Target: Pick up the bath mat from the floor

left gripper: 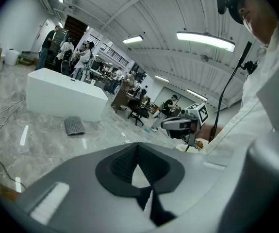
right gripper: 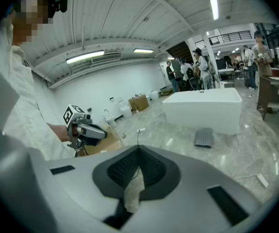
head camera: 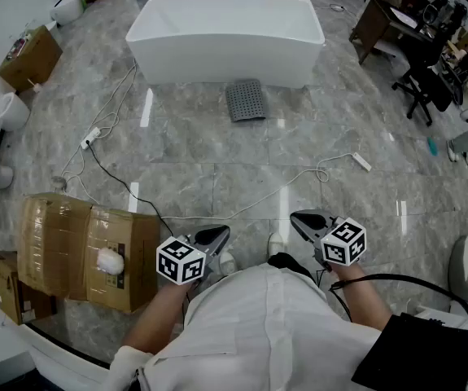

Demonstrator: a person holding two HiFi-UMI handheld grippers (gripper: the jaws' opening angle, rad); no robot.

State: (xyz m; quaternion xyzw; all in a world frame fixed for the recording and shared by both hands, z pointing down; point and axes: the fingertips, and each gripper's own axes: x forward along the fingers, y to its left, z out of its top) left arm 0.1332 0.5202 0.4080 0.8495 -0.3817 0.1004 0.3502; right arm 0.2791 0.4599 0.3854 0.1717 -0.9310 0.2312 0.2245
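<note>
The bath mat (head camera: 246,100) is a small grey perforated rectangle lying flat on the marble floor, just in front of the white bathtub (head camera: 225,35). It also shows far off as the mat (left gripper: 73,125) and the mat (right gripper: 204,137). Both grippers are held close to the person's body, far from the mat. My left gripper (head camera: 217,236) (left gripper: 138,147) has its jaws closed tip to tip with nothing in them. The right gripper (head camera: 303,218) (right gripper: 139,149) is likewise shut and empty.
A taped cardboard box (head camera: 87,251) lies at the left by my left gripper. Cables (head camera: 217,210) and a power strip (head camera: 90,137) trail across the floor between me and the tub. Toilets (head camera: 6,108) line the left wall; an office chair (head camera: 417,80) stands at the right.
</note>
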